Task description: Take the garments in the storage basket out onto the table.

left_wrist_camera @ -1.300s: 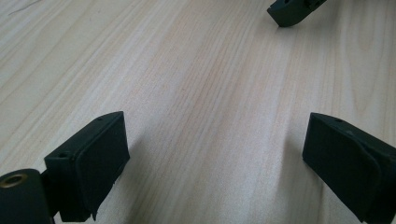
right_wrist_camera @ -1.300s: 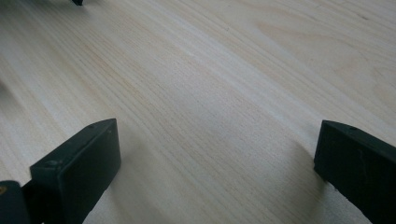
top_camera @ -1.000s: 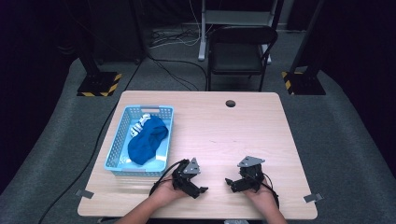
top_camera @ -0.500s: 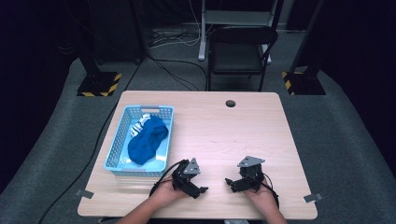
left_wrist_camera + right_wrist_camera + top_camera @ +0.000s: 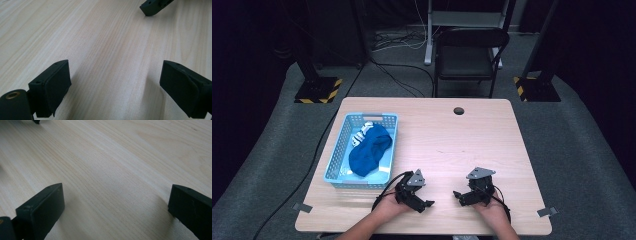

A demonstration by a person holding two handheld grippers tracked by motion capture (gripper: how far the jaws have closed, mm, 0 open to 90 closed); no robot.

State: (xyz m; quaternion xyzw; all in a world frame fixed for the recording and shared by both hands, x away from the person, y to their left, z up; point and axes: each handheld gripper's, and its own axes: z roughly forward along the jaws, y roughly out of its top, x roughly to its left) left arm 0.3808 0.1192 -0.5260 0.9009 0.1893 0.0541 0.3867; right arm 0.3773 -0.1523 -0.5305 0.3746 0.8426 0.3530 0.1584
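The left gripper (image 5: 426, 204) and right gripper (image 5: 458, 196) were held low over the wooden table (image 5: 447, 135), jaws spread wide with nothing between them, tips turned toward each other. A blue plastic basket (image 5: 340, 150) was seen beyond and outward of the left gripper, with blue cloth (image 5: 369, 150) bundled inside.

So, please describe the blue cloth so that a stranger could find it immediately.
Start at the light wooden table and go to its left side, where a light blue perforated plastic basket stands. The crumpled dark blue cloth lies inside; a striped black-and-white cloth lies behind it, but only this one is plain blue.
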